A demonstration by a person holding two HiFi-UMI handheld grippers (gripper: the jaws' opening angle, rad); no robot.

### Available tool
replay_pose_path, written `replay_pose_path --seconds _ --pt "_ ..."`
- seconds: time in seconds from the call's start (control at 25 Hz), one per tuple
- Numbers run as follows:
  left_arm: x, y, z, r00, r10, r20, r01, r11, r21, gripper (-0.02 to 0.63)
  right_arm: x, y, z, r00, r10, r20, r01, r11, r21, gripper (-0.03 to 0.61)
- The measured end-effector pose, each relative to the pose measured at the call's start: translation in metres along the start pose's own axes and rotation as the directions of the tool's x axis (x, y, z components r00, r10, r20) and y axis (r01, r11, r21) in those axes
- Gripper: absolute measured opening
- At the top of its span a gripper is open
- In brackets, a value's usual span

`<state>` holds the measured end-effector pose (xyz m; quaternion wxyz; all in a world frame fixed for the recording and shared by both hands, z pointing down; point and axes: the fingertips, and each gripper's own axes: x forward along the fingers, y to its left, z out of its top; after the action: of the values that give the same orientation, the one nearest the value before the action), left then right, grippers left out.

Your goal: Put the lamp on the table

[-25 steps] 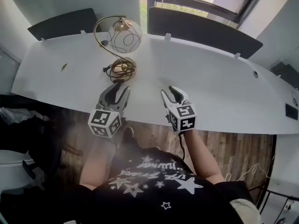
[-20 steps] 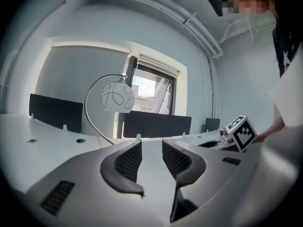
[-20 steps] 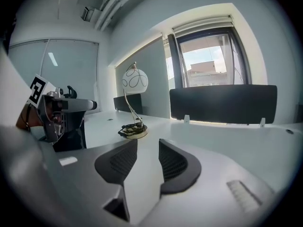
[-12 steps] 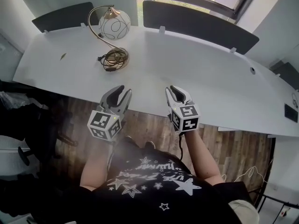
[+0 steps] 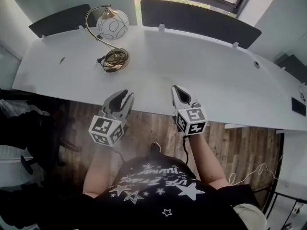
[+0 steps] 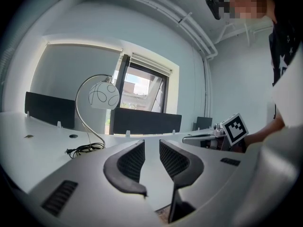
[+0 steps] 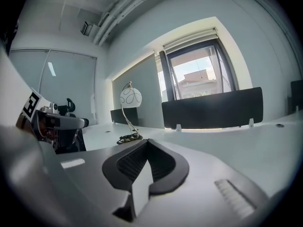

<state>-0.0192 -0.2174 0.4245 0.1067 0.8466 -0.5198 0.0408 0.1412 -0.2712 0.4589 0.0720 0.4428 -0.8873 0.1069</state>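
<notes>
The lamp (image 5: 112, 24), a white globe with swirl lines on a curved brass stem, stands upright on the white table (image 5: 201, 75) at the far left, its dark cord (image 5: 114, 60) coiled at the base. Both grippers hover over the table's near edge, well short of the lamp. My left gripper (image 5: 126, 95) has its jaws closing with a gap still between them and nothing in it. My right gripper (image 5: 176, 89) is shut and empty. The left gripper view shows the lamp (image 6: 103, 96) far ahead to the left of the left gripper (image 6: 151, 144). From the right gripper (image 7: 147, 144), the lamp (image 7: 130, 97) looks small and distant.
Dark divider panels (image 5: 196, 17) run along the table's far edge, with a window behind. A small leaf-like scrap (image 5: 62, 60) lies at the table's left and a cable hole (image 5: 255, 64) at the right. A black chair (image 5: 33, 147) stands on the wooden floor to the left.
Both grippers have drawn back from the lamp to the table's near edge. The right jaws have gone from apart to shut, and the left jaws have narrowed. The lamp stays put.
</notes>
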Motion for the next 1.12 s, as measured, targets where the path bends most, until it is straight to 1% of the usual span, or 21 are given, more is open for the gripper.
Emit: replay_pose_path --seconds 0.24,0.52,0.72,0.96,1.12 --pt "-0.031 -0.024 0.0 0.998 -0.051 0.02 0.052 0.998 -0.018 0.1 -0.04 0.022 -0.003 0.999 -0.051 -0.004 0.051 0.999 -0.001 0.002" --pt "-0.08 -0.056 -0.01 0.994 -0.106 0.027 0.107 0.994 -0.013 0.1 -0.106 0.052 -0.016 0.992 -0.123 -0.015 0.122 0.992 -0.029 0.001" --pt "-0.113 -0.08 -0.023 0.99 -0.135 0.028 0.136 0.991 -0.016 0.1 -0.15 0.072 -0.034 0.987 -0.156 -0.032 0.155 0.987 -0.029 0.002" --pt "-0.152 -0.109 -0.04 0.985 -0.17 0.023 0.171 0.985 -0.017 0.1 -0.203 0.099 -0.063 0.977 -0.197 -0.076 0.194 0.98 -0.038 0.001" --pt "-0.173 -0.128 -0.048 0.982 -0.19 0.021 0.19 0.982 -0.012 0.1 -0.235 0.11 -0.075 0.971 -0.222 -0.084 0.22 0.975 -0.032 0.002"
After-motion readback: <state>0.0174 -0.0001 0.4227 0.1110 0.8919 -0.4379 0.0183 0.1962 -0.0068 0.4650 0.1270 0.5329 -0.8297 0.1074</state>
